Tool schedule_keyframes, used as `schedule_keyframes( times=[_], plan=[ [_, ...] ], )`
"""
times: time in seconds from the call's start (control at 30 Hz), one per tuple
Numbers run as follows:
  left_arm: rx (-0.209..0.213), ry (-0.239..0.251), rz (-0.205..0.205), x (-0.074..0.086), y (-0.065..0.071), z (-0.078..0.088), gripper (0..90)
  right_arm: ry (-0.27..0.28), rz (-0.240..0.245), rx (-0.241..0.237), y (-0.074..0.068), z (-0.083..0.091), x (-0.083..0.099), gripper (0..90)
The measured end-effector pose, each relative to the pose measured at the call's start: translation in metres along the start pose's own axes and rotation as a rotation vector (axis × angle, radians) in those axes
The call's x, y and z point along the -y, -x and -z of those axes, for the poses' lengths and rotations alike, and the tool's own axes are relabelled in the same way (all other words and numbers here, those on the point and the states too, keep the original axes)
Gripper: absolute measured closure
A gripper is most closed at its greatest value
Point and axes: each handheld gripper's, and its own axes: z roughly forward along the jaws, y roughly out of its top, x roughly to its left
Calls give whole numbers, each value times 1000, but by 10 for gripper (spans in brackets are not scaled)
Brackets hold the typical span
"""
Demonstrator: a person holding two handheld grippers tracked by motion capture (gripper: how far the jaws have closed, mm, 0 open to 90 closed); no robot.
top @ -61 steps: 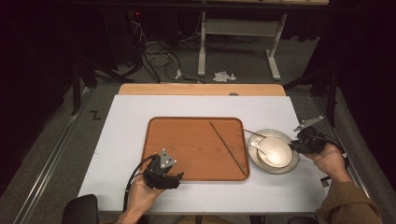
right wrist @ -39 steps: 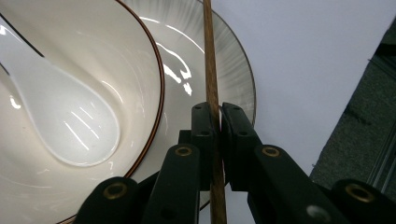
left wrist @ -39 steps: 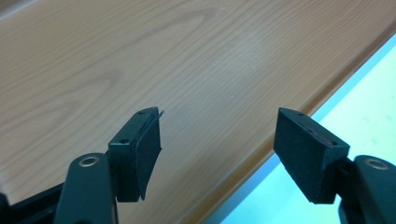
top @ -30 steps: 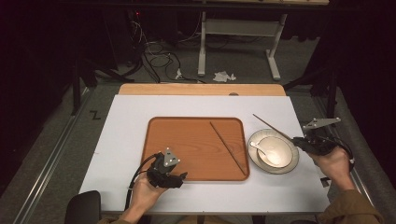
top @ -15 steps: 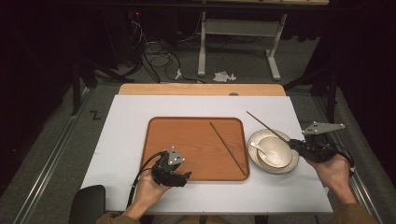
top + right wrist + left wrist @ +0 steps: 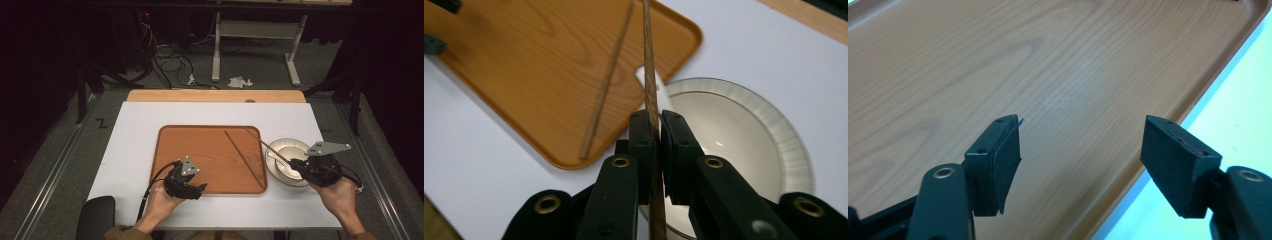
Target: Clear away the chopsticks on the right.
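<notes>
This looks like a lab or a test room, not a home. The bench has a plain white top with a strip of bare wood at the far edge, and it stands on a dull grey floor. Metal rails run along the floor on both sides of it. Behind the bench the room is dark. A bunch of loose black cables lies on the floor there. The white metal legs of another desk stand farther back, with scraps of crumpled paper on the floor by them. A black seat sits at the near edge.
</notes>
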Motion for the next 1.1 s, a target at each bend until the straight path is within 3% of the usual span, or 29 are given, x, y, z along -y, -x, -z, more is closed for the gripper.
schedule_keyframes(
  times=[0.43,1.1],
  plan=[
    [0,2,-2,0,1,1,321,-56,-10,-14,-38,-44,-9,851],
    [1,0,-8,1,3,1,320,-156,-43,-39,-63,-114,-12,850]
  ],
)
